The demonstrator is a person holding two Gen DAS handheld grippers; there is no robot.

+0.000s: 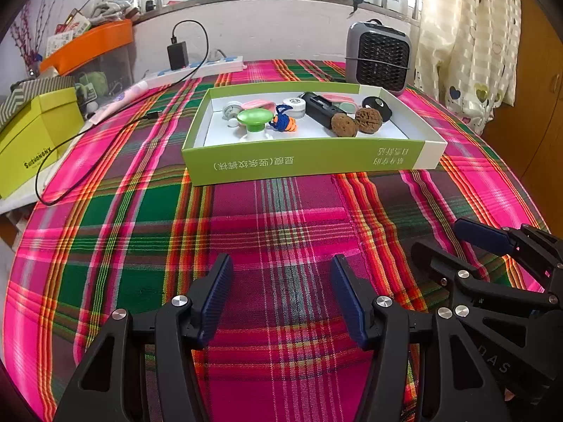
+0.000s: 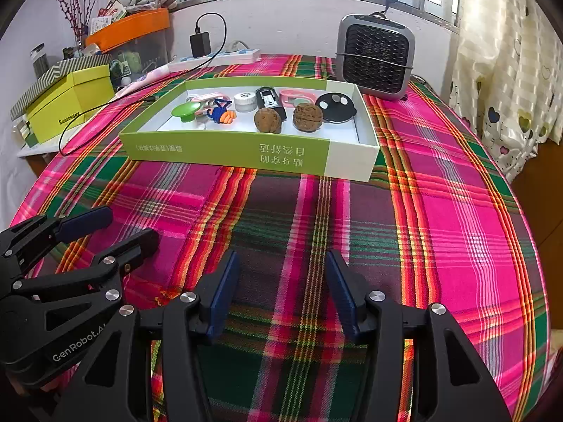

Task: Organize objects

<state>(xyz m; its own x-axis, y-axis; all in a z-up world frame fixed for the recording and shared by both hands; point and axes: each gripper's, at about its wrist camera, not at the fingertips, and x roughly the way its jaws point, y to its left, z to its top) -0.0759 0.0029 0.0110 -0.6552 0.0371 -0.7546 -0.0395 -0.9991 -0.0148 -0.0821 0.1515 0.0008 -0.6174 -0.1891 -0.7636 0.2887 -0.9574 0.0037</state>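
Observation:
A shallow green and white box [image 1: 302, 163] [image 2: 232, 151] sits on the plaid cloth. It holds several small things: two brown walnuts [image 1: 344, 125] [image 2: 268, 120], a green mushroom-shaped piece [image 1: 255, 119] [image 2: 185, 109], a blue and orange toy [image 1: 283, 123] [image 2: 221, 114], a black case [image 1: 322, 109], a white round jar [image 2: 245, 101] and a black disc [image 2: 334, 107]. My left gripper [image 1: 281, 299] is open and empty, low over the cloth well in front of the box. My right gripper [image 2: 281, 293] is open and empty beside it, and also shows in the left wrist view [image 1: 454, 239].
A grey fan heater [image 1: 378, 56] [image 2: 373, 58] stands behind the box at right. A power strip [image 1: 200, 66] with a black charger and cable lies at the back left. A yellow-green box [image 1: 35, 140] [image 2: 74, 100] and an orange tray [image 1: 88, 44] sit left. Curtain hangs right.

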